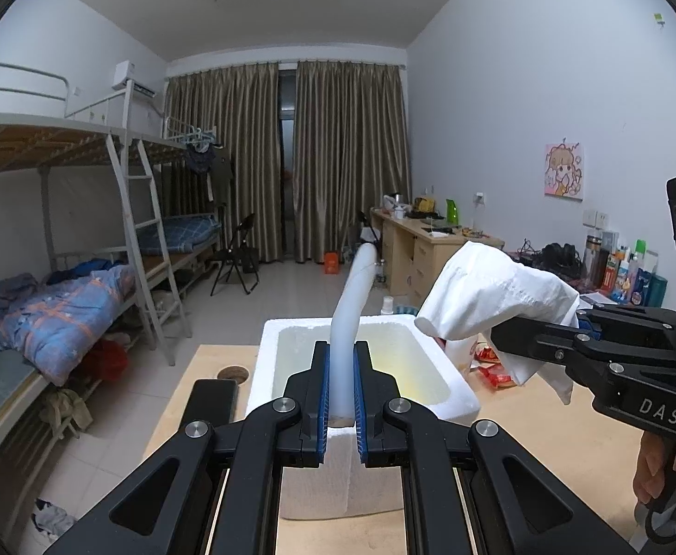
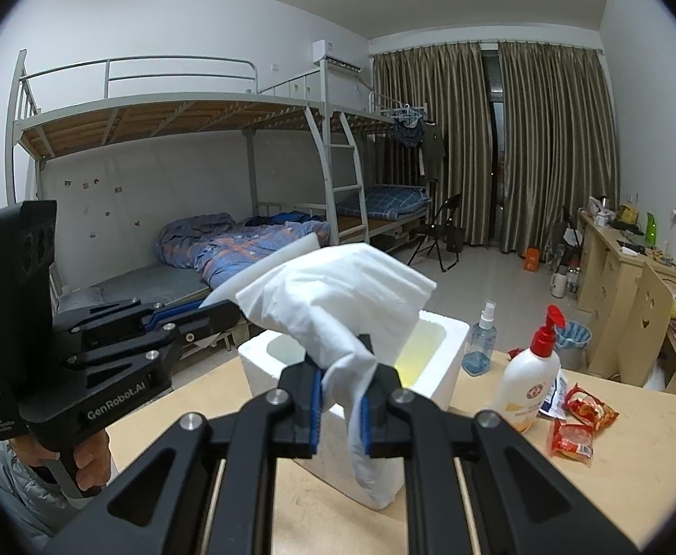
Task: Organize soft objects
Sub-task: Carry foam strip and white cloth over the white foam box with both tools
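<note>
My left gripper [image 1: 341, 352] is shut on a thin white foam sheet [image 1: 354, 296] that I see edge-on, curving up and away over the white foam box [image 1: 263, 370]. In the right wrist view this sheet [image 2: 268, 268] juts out flat from the left gripper [image 2: 226, 310]. My right gripper [image 2: 342, 372] is shut on a crumpled white cloth [image 2: 338, 291], held just above the near wall of the box [image 2: 449, 360]. In the left wrist view the right gripper [image 1: 499, 337] comes in from the right with the cloth [image 1: 490, 291] bunched over its fingertips. The box stands open on a wooden table [image 2: 624, 476].
On the table right of the box stand a red-pump lotion bottle [image 2: 530, 384] and a blue spray bottle [image 2: 481, 337], with red snack packets [image 2: 578, 421] beside them. The tabletop has a round hole [image 1: 232, 373] left of the box. Bunk beds [image 2: 245, 249] line the left wall.
</note>
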`<control>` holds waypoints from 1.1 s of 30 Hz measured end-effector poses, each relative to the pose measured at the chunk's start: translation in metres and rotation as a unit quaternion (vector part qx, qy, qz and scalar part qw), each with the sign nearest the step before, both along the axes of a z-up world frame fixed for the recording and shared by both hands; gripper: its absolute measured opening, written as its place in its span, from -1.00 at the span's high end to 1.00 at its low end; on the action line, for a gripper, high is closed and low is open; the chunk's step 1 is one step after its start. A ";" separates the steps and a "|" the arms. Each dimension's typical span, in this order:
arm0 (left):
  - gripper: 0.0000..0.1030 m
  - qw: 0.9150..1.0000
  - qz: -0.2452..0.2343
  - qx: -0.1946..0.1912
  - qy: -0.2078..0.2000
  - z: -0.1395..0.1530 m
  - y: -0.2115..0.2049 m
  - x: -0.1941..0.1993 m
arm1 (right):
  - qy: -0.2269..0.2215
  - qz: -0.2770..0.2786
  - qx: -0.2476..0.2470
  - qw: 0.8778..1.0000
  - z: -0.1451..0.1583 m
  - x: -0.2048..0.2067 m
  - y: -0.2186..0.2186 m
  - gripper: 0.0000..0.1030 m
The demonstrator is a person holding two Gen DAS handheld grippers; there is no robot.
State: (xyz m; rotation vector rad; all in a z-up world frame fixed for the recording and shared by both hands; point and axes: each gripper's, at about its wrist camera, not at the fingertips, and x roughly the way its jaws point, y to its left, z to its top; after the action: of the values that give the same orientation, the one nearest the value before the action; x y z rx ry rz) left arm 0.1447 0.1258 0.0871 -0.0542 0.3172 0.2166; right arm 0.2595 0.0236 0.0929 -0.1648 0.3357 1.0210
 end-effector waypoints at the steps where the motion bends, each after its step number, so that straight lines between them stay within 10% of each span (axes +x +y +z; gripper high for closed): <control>1: 0.81 1.000 -0.001 -0.002 0.002 0.000 0.002 0.004 | 0.000 0.000 -0.001 1.000 0.000 0.000 0.001 0.69; 33: 0.75 0.998 -0.025 -0.007 0.050 -0.027 0.017 0.077 | -0.001 -0.020 -0.005 1.000 -0.001 0.023 0.009 0.69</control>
State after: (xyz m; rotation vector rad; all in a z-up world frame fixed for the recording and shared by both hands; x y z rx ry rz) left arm 0.2214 0.1424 0.0604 -0.0493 0.4194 0.1670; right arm 0.2827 0.0322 0.0919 -0.1667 0.3409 0.9795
